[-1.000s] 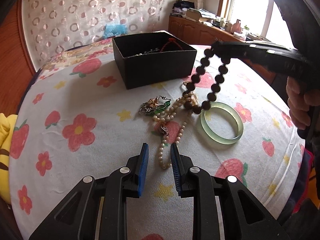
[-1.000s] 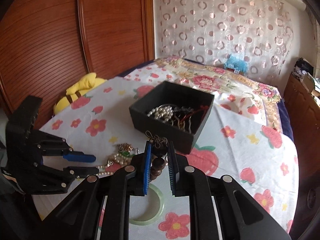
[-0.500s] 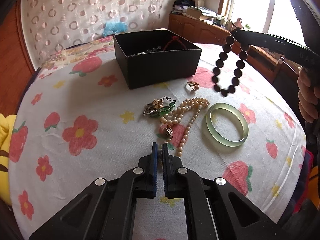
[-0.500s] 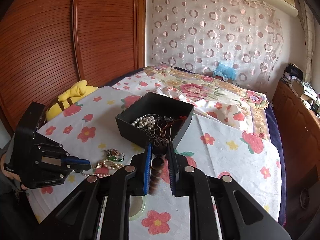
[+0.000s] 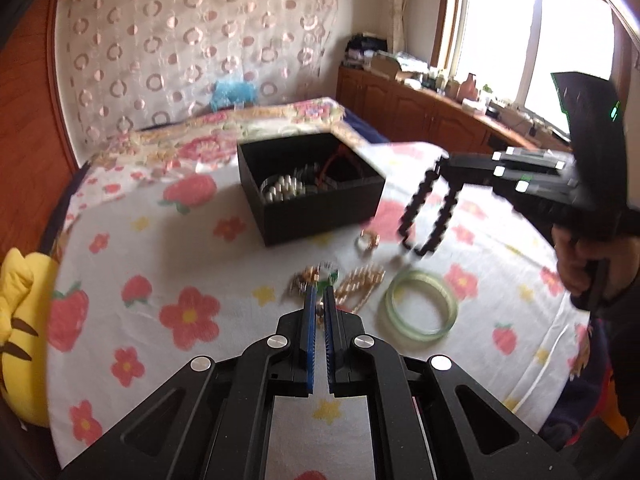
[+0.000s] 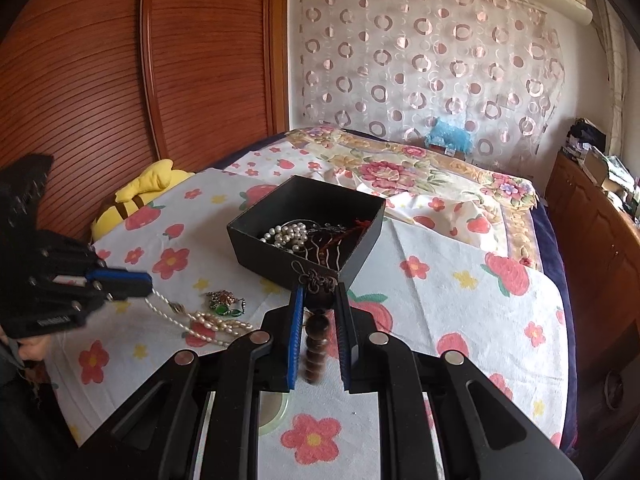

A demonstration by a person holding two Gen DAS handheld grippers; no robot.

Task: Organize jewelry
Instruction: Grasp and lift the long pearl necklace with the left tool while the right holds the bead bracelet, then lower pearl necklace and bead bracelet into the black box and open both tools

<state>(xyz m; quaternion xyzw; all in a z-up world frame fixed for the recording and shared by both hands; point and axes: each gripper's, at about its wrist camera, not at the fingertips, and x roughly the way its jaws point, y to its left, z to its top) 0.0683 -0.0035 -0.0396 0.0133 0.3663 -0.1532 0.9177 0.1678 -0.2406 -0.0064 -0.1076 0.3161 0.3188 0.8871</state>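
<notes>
My right gripper (image 6: pixel 318 292) is shut on a dark wooden bead bracelet (image 6: pixel 316 336), which hangs in the air to the right of the black jewelry box (image 5: pixel 308 196); the bracelet also shows in the left wrist view (image 5: pixel 428 212). My left gripper (image 5: pixel 319 300) is shut on the end of a pearl necklace (image 6: pixel 192 318) and lifts that end off the cloth. The box (image 6: pixel 308 228) holds pearls and other pieces. A green jade bangle (image 5: pixel 418 306), a green-stone brooch (image 6: pixel 224 302) and a small gold ring (image 5: pixel 368 240) lie on the cloth.
The table carries a white cloth with red flowers and strawberries (image 5: pixel 192 312). A yellow plush toy (image 6: pixel 136 196) lies at the left edge. A bed with a floral cover (image 6: pixel 420 168) stands behind, a wooden cabinet (image 5: pixel 420 112) at the far right.
My left gripper has closed on the pearl necklace and risen with its end. My right gripper has lifted the bead bracelet off the table and carried it higher, near the box.
</notes>
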